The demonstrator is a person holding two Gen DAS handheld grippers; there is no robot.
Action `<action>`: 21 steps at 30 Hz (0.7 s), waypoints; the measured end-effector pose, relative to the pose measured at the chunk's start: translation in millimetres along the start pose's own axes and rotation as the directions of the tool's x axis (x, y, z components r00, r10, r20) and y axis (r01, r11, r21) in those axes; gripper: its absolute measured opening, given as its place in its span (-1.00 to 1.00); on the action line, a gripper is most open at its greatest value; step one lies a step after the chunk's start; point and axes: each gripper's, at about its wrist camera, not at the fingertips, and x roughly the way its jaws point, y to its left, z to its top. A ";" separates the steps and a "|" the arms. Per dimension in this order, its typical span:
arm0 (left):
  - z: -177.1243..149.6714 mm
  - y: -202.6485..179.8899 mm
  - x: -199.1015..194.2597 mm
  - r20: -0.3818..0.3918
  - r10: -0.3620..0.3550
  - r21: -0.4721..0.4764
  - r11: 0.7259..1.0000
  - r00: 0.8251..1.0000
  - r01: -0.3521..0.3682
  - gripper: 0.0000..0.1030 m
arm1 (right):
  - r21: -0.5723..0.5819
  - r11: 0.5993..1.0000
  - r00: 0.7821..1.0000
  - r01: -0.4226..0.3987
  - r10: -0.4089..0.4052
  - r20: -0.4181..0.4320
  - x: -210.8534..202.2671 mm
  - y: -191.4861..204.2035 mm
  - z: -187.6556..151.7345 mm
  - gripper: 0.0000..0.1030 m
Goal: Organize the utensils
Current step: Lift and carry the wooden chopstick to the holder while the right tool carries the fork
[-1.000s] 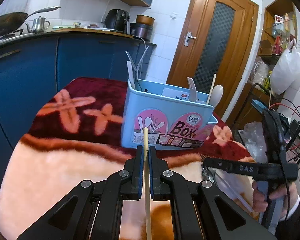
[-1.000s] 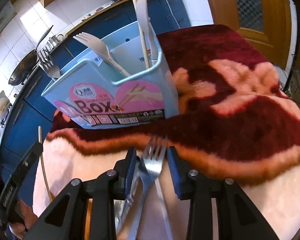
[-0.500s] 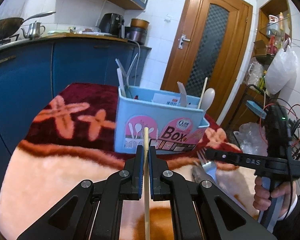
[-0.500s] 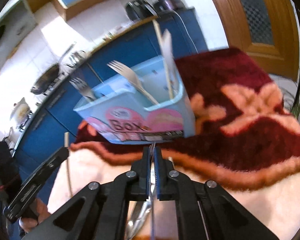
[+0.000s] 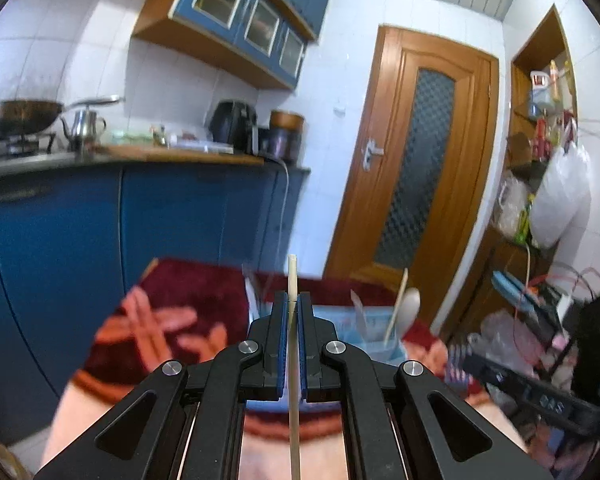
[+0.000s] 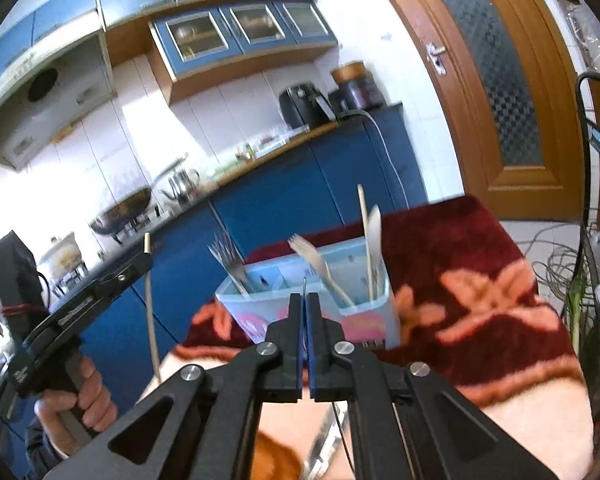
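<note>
Both grippers have risen: left gripper (image 5: 293,312) jaws pinch 1 chopstick (image 5: 292,280); right gripper (image 6: 305,312) jaws, just closed, clamp a fork (image 6: 305,286) above the blue utensil box (image 6: 364,312), lettering blurred.

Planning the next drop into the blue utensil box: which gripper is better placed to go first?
Probably right. The right gripper, shut on a fork, points straight at the box; the left gripper holds a chopstick, farther off.
</note>
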 end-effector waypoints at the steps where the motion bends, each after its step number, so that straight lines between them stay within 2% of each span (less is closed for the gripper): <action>1: 6.3 -0.3 1.0 0.022 0.004 -0.003 1.000 1.000 -0.004 -0.91 | -0.003 1.000 1.000 -0.008 0.008 0.019 -2.5 0.9 3.5 -0.94; 7: 40.2 0.7 17.4 0.120 0.022 -0.035 0.999 0.993 -0.017 -0.91 | -0.044 0.999 0.992 0.001 0.004 0.125 -8.7 10.8 32.8 -0.94; 12: 58.3 -1.5 30.6 0.209 0.076 -0.060 0.996 0.975 -0.065 -0.91 | -0.080 0.996 0.983 0.026 -0.011 0.181 -6.2 16.9 55.9 -0.94; 13: 59.4 -2.9 35.2 0.219 0.108 -0.061 0.993 0.970 -0.096 -0.91 | -0.082 0.996 0.982 0.026 -0.010 0.189 -4.5 16.8 60.7 -0.94; 16: 60.3 -4.6 51.5 0.226 0.144 -0.067 0.989 0.963 -0.132 -0.91 | -0.088 0.996 0.980 0.029 -0.011 0.197 1.0 15.8 68.7 -0.94; 21: 57.7 -0.2 67.7 0.257 0.166 -0.081 0.985 0.952 -0.150 -0.91 | -0.100 0.994 0.979 0.036 -0.015 0.203 12.9 13.2 74.0 -0.94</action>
